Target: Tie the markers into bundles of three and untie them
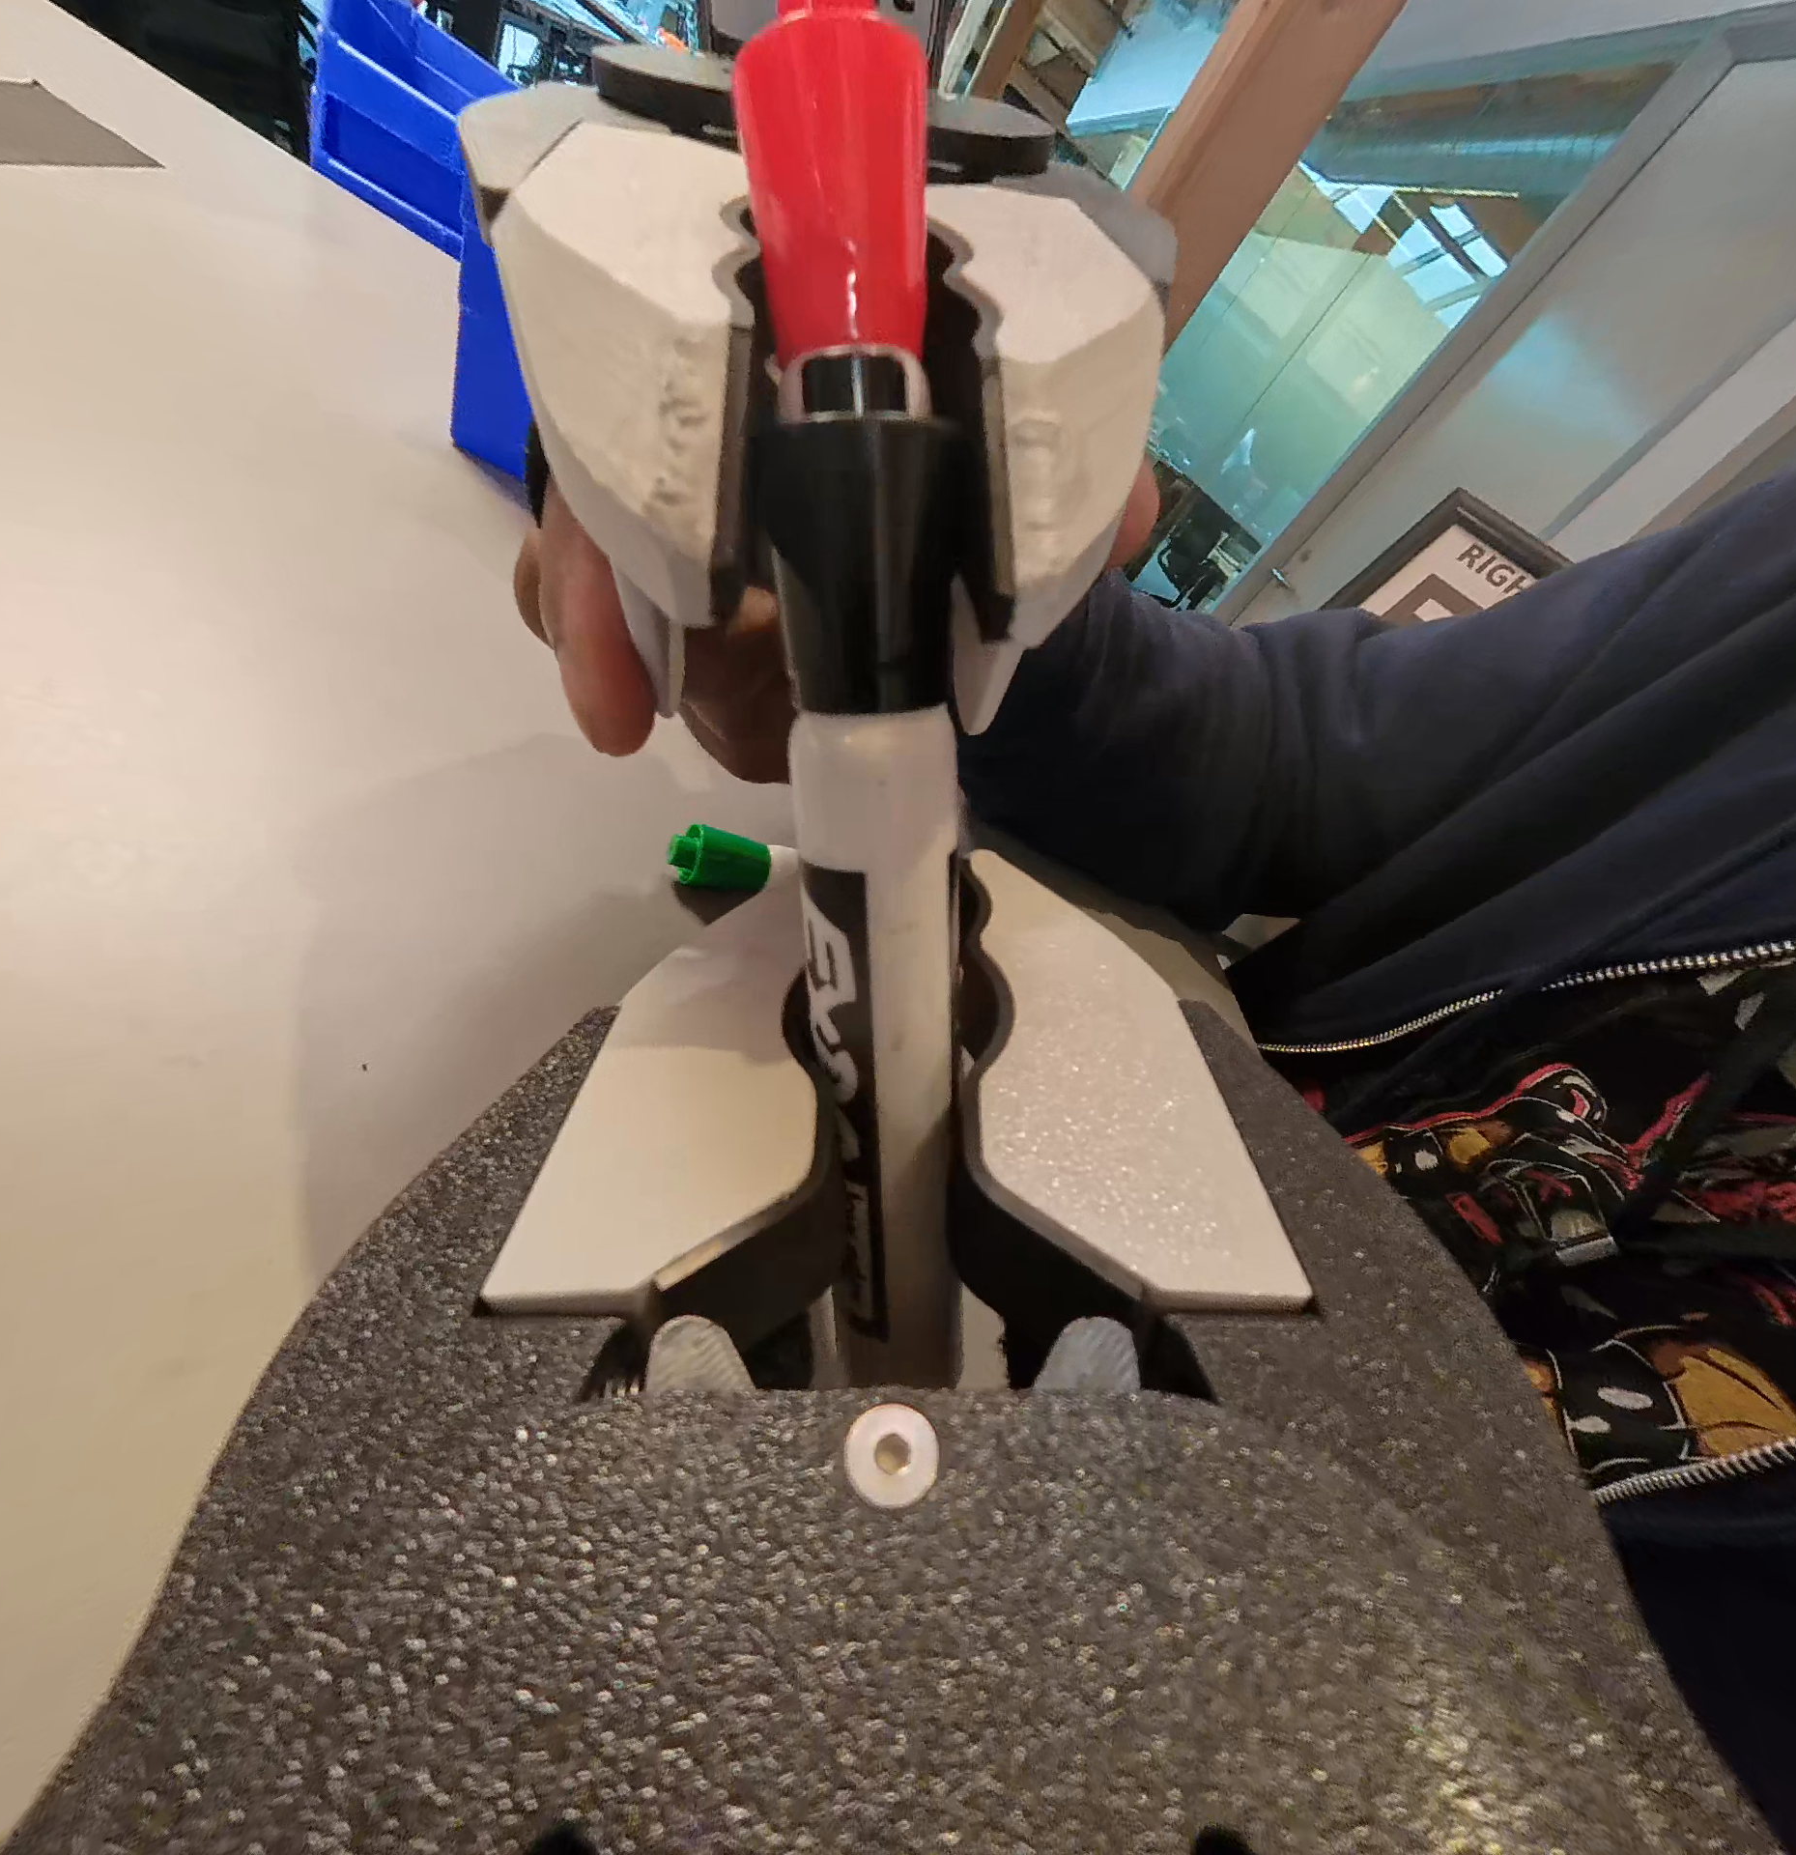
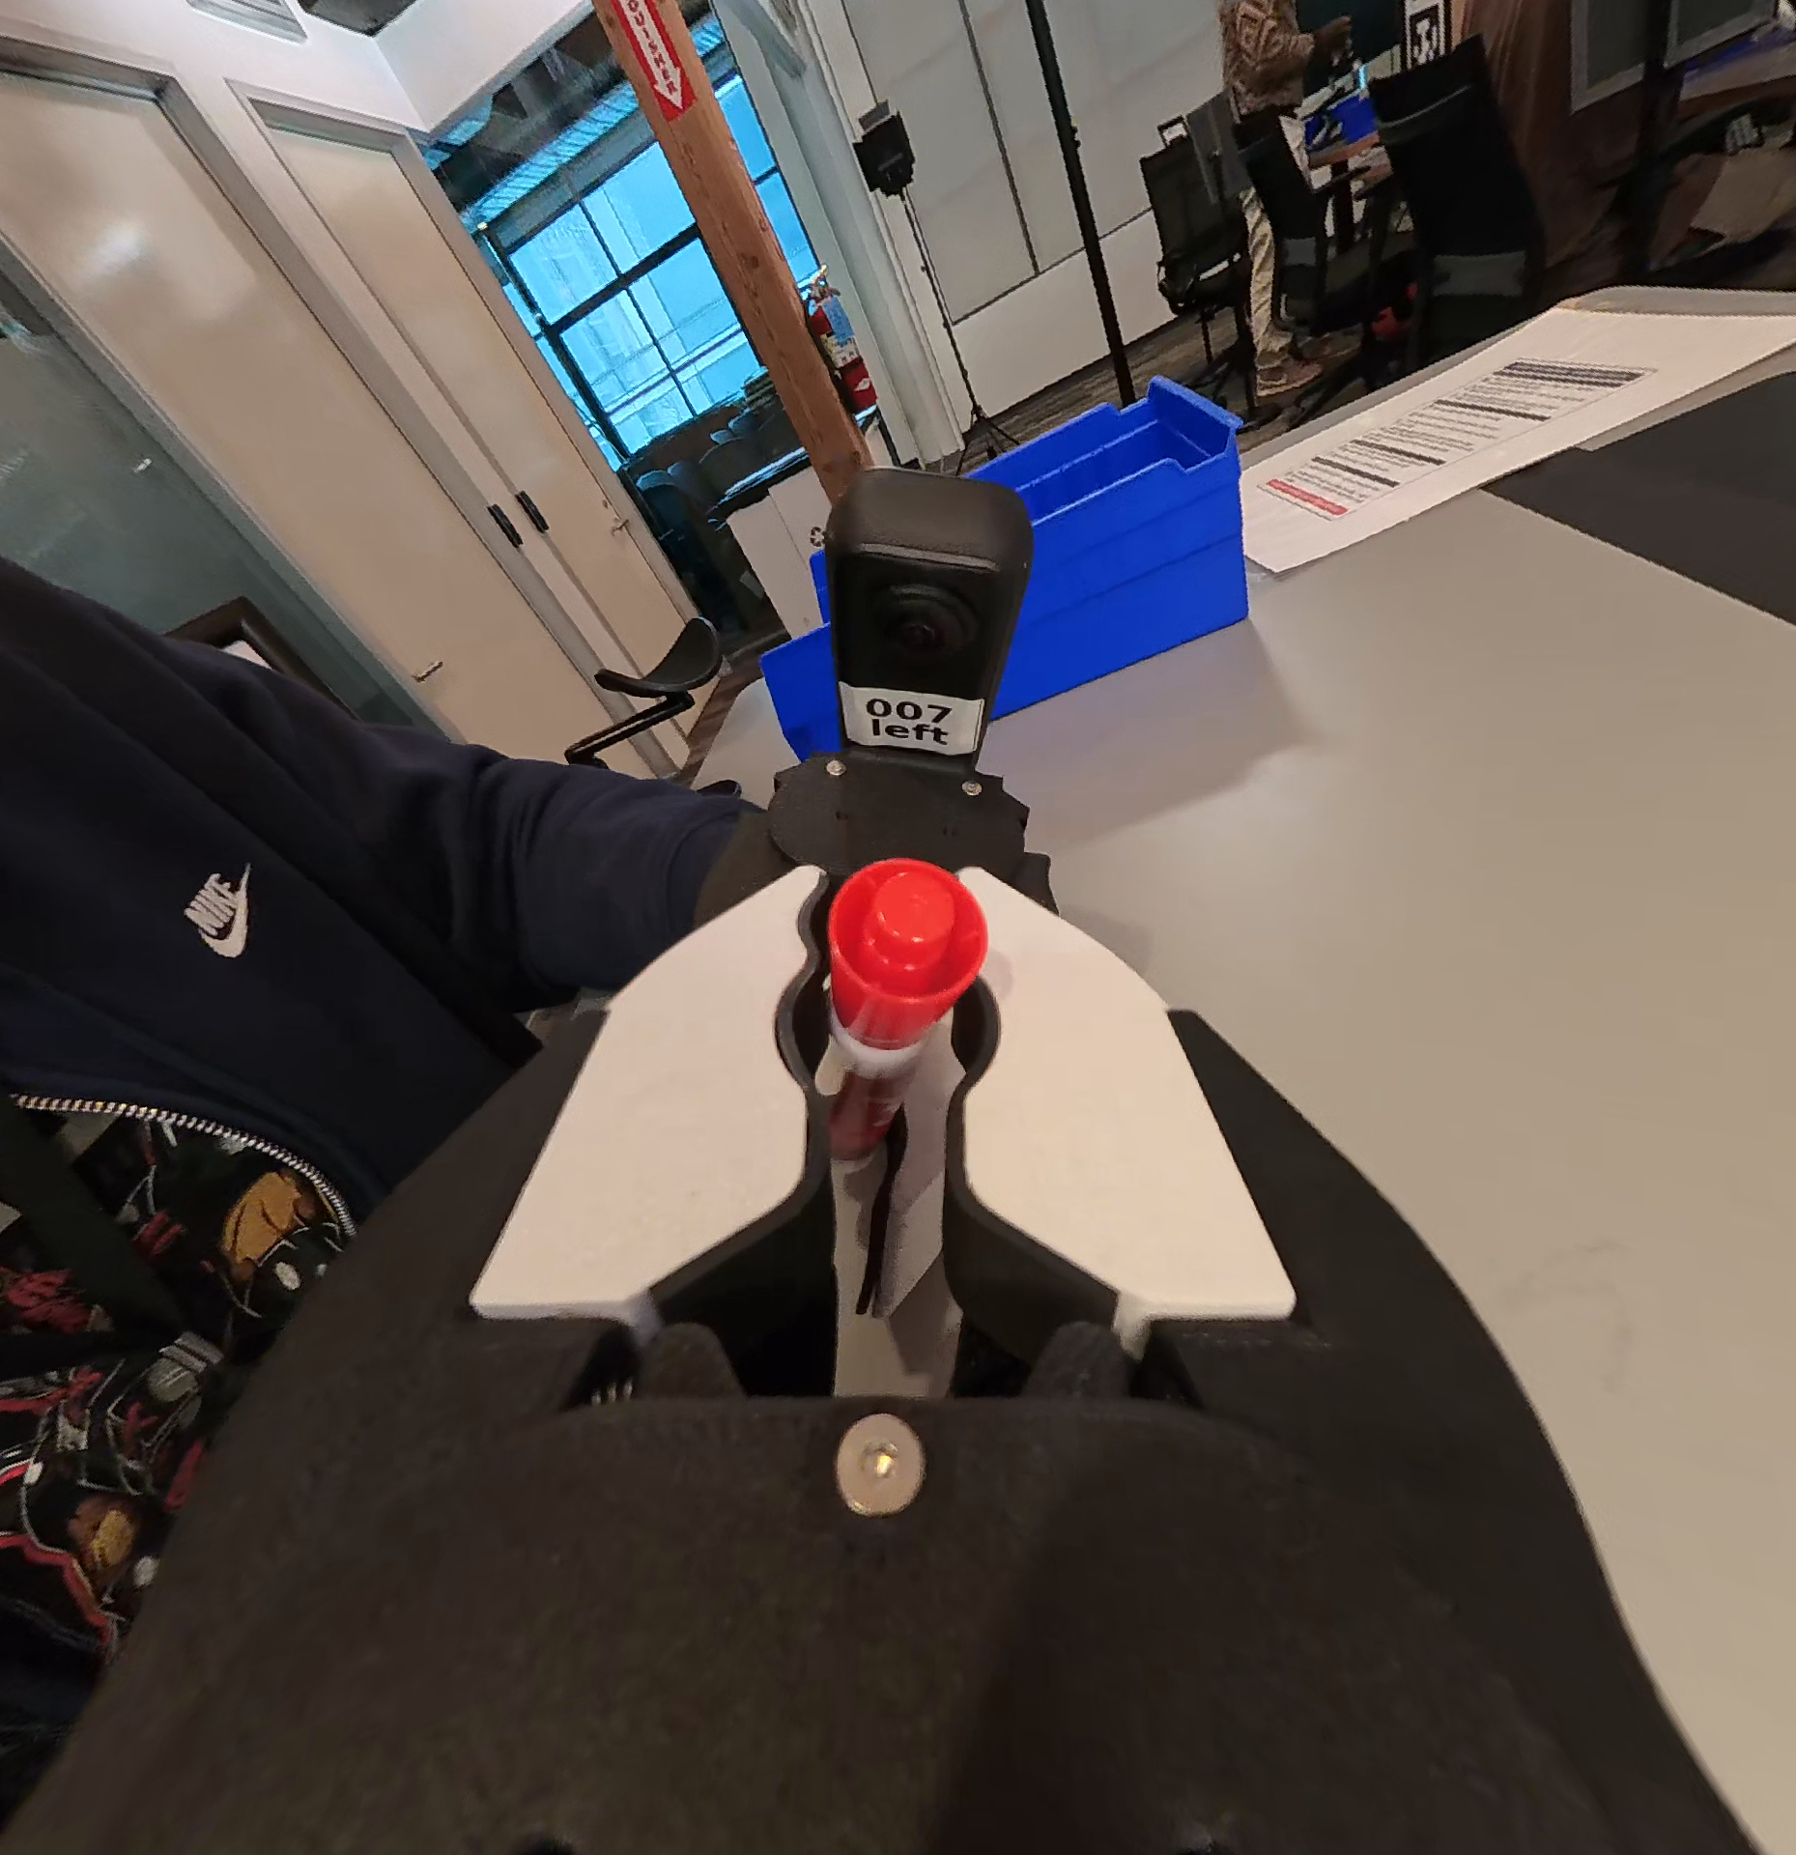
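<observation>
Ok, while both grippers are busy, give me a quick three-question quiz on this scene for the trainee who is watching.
1. True or false: the green-capped marker is clamped in a gripper.
2. The right gripper is shut on something whose cap is: A red, B blue, C yellow?
3. Fill in: the left gripper is shut on something with a ___ cap.

Key:
1. False; it lies on the table.
2. A; it is the red-capped marker.
3. Black; it is the black-capped marker.
</observation>
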Motion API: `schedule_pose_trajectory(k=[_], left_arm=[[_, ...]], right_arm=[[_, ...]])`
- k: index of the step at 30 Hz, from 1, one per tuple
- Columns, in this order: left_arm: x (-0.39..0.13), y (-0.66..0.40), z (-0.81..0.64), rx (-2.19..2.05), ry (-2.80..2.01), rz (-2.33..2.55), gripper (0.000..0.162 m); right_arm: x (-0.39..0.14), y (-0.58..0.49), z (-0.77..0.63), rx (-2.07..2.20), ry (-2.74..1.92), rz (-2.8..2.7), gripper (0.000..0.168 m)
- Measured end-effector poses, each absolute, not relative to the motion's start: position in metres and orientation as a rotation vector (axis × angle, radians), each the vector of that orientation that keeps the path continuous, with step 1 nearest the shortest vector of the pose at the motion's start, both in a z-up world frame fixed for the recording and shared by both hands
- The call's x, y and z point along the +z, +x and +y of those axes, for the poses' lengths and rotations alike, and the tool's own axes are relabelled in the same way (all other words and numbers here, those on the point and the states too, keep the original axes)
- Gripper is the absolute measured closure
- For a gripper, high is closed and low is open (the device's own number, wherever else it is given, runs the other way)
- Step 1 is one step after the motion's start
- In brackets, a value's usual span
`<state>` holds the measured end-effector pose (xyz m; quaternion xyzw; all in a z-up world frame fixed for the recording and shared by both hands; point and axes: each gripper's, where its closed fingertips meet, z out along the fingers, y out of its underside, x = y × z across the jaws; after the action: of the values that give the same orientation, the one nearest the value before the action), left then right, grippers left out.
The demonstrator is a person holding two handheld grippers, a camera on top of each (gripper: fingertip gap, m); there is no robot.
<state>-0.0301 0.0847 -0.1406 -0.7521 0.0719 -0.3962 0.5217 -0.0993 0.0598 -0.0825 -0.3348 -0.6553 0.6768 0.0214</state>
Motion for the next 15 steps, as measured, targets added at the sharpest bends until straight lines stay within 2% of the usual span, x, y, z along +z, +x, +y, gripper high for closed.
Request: schedule_pose_trajectory(k=[15], left_arm=[[-0.134, -0.032, 0.084, -0.895, -1.776, 0.202, 0.142]], right_arm=[[-0.104, -0.086, 0.039, 2.067, -1.025, -2.241, 0.145]])
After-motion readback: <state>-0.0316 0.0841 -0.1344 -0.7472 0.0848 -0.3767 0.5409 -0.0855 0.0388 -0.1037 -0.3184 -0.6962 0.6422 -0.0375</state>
